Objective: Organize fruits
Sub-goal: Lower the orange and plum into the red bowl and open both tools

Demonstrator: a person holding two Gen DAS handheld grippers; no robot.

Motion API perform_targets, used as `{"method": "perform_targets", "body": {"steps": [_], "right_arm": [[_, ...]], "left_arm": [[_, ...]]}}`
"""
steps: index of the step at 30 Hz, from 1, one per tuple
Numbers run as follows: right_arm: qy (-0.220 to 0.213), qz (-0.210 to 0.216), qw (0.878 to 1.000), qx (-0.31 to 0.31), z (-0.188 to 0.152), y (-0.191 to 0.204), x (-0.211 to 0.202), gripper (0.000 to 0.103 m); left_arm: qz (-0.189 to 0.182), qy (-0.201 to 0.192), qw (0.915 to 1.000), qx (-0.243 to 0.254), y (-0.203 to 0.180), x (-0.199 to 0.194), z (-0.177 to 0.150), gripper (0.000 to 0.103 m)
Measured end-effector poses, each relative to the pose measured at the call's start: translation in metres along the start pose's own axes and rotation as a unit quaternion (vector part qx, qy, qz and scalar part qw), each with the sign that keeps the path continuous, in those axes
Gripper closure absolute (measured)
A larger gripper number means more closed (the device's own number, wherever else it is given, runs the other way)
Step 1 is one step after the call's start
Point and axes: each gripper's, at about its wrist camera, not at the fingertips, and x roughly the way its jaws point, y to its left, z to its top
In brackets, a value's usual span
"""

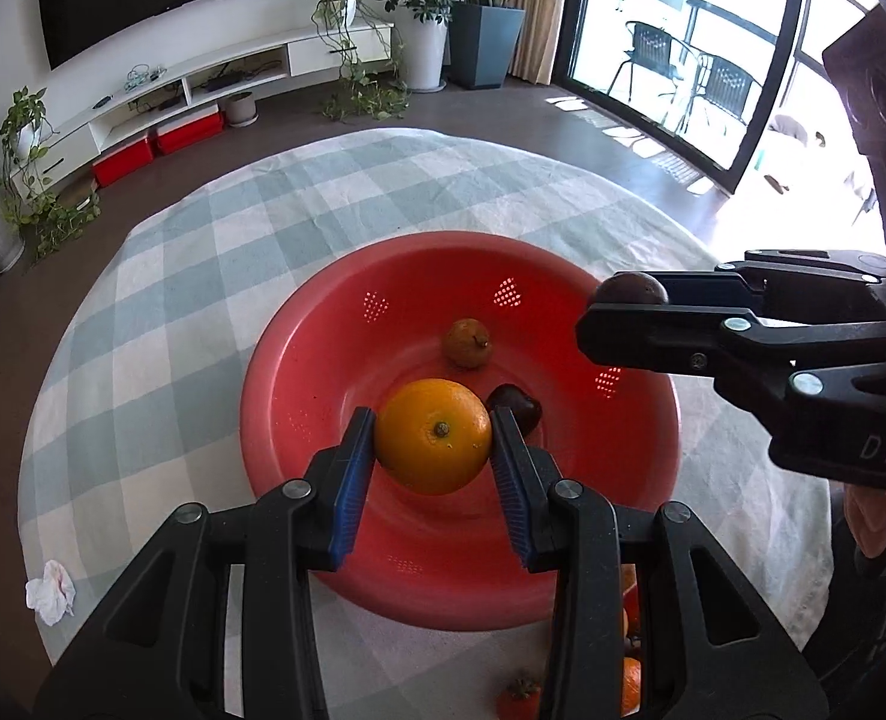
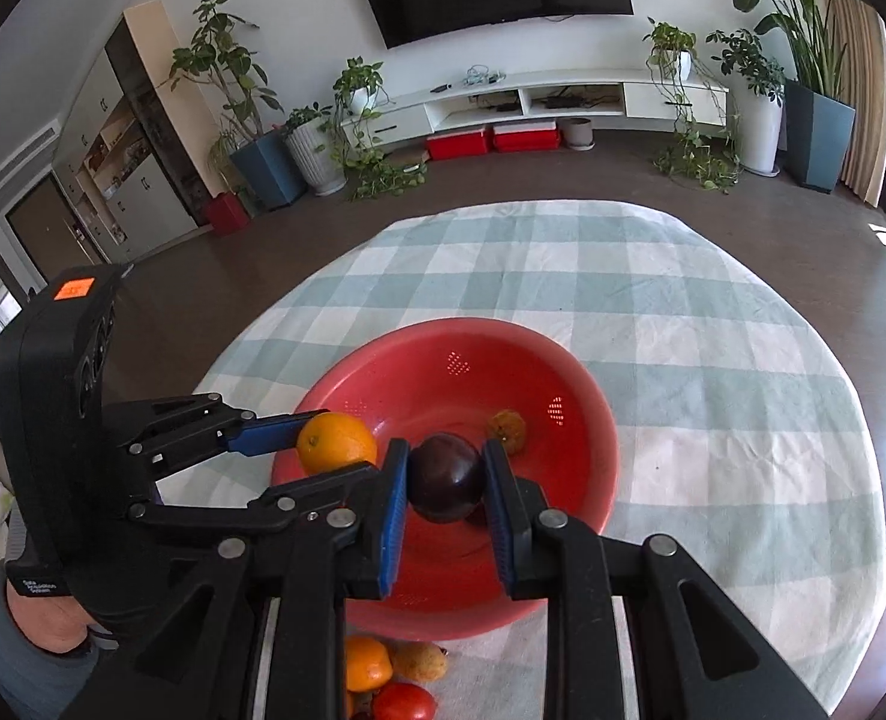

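Observation:
A red colander bowl (image 1: pixel 323 360) (image 2: pixel 586 438) stands on the checked tablecloth. My left gripper (image 1: pixel 434 441) is shut on an orange (image 1: pixel 434 444) (image 2: pixel 336 441), held above the bowl's near side. From the right, my right gripper (image 2: pixel 445 480) (image 1: pixel 625 309) is shut on a dark purple plum (image 2: pixel 445 477) (image 1: pixel 631 289) over the bowl. Inside the bowl lie a small yellow-orange pear-like fruit (image 1: pixel 468 343) (image 2: pixel 508 429) and a dark fruit (image 1: pixel 517 408), partly hidden behind my left fingers.
Loose fruit lies on the cloth by the bowl's near rim: an orange (image 2: pixel 368 663), a brownish pear (image 2: pixel 422 660) and a red tomato (image 2: pixel 404 702) (image 1: pixel 520 696). A crumpled white tissue (image 1: pixel 51 591) sits at the cloth's left edge. Floor surrounds the round table (image 2: pixel 712 312).

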Motion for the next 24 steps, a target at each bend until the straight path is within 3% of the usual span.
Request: {"method": "perform_targets", "body": {"steps": [9,24], "right_arm": [[0.04,-0.047,0.998,-0.032,-0.001,-0.005,0.048,0.077],[0.052,-0.068,0.995,-0.044,-0.008,-0.008,0.064,0.075]], "left_arm": [[0.01,0.036,0.9993,0.006,0.002,0.047,-0.006,0.067],[0.045,0.035,0.9981,0.023,0.001,0.056,-0.002,0.067]]}}
